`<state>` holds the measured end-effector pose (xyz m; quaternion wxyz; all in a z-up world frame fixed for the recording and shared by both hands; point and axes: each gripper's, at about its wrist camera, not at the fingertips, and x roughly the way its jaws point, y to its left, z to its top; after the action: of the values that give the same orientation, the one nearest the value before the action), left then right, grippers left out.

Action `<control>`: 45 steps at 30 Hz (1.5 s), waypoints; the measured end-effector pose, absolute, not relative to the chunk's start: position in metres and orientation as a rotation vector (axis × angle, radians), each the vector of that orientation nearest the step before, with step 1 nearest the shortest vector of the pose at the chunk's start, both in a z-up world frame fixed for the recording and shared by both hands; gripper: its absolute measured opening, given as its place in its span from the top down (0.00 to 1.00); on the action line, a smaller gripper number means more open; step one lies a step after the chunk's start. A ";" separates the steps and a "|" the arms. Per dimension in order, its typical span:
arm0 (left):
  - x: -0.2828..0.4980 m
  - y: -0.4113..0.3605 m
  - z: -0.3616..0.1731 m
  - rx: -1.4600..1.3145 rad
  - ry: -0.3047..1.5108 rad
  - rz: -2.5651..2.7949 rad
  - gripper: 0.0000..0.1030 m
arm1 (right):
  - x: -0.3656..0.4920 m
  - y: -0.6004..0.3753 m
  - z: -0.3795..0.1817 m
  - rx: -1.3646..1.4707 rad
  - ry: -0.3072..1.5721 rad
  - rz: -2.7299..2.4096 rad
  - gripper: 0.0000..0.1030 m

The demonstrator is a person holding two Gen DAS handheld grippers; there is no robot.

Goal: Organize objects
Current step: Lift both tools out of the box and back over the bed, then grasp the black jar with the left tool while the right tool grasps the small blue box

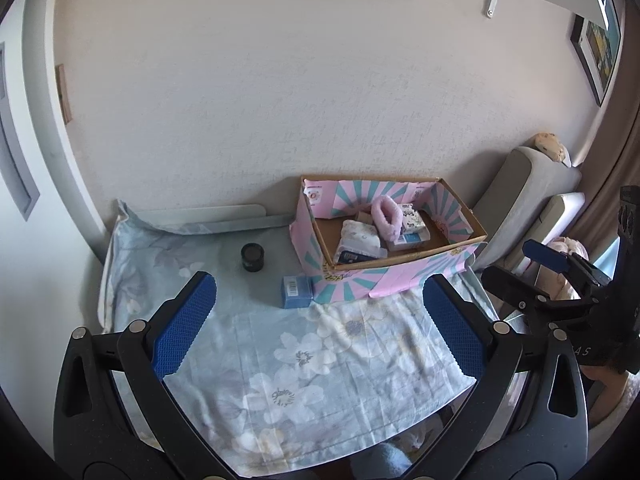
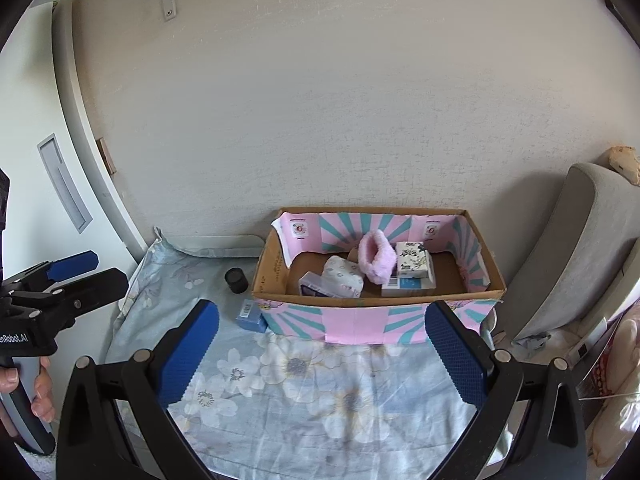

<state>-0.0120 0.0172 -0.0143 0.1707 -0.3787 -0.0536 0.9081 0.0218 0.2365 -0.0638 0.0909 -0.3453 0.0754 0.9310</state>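
Note:
A cardboard box (image 1: 404, 261) (image 2: 352, 322) with pink and teal paper stands at the back of the table. It holds a fluffy pink headband (image 1: 386, 216) (image 2: 374, 254), white tissue packs (image 1: 358, 238) (image 2: 344, 274) and small cartons (image 1: 412, 226) (image 2: 412, 266). A small blue box (image 1: 296, 291) (image 2: 250, 315) and a black jar (image 1: 253, 257) (image 2: 237, 280) sit on the cloth left of it. My left gripper (image 1: 318, 316) is open and empty, above the cloth before the box. My right gripper (image 2: 322, 354) is open and empty, also short of the box.
A floral blue cloth (image 1: 304, 364) (image 2: 320, 392) covers the table, against a white wall. A grey chair (image 1: 524, 196) (image 2: 576, 248) stands to the right. A white door frame (image 2: 92, 160) is on the left. Each gripper shows at the edge of the other's view.

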 end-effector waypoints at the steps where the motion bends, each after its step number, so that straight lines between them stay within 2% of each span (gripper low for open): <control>1: -0.013 0.014 -0.016 -1.082 -0.157 2.572 0.00 | 0.021 0.234 -0.065 -1.026 0.231 2.769 0.00; 11: -0.040 -0.011 -0.026 -1.106 -0.142 2.545 0.00 | 0.014 0.204 -0.079 -1.013 0.255 2.753 0.00; 14: -0.060 -0.016 -0.042 -1.137 -0.141 2.524 0.01 | 0.008 0.193 -0.093 -1.017 0.311 2.731 0.01; 19: -0.097 -0.023 -0.077 -1.175 -0.132 2.481 0.06 | -0.016 0.170 -0.131 -1.067 0.291 2.703 0.06; 24: -0.141 -0.021 -0.124 -1.217 -0.081 2.434 0.12 | -0.047 0.152 -0.174 -1.115 0.242 2.672 0.18; 31: -0.184 -0.010 -0.186 -1.267 -0.013 2.335 0.25 | -0.090 0.141 -0.225 -1.142 0.185 2.620 0.27; 38: -0.208 -0.001 -0.215 -1.283 0.018 2.289 0.29 | -0.110 0.140 -0.248 -1.166 0.213 2.594 0.36; 45: -0.214 0.006 -0.235 -1.300 0.048 2.265 0.38 | -0.118 0.140 -0.261 -1.185 0.240 2.583 0.44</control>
<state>-0.2140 0.0061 -0.2349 0.2618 -0.4805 0.0176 0.8368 -0.1184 0.1403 -0.2614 0.1441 -0.4112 0.0834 0.8962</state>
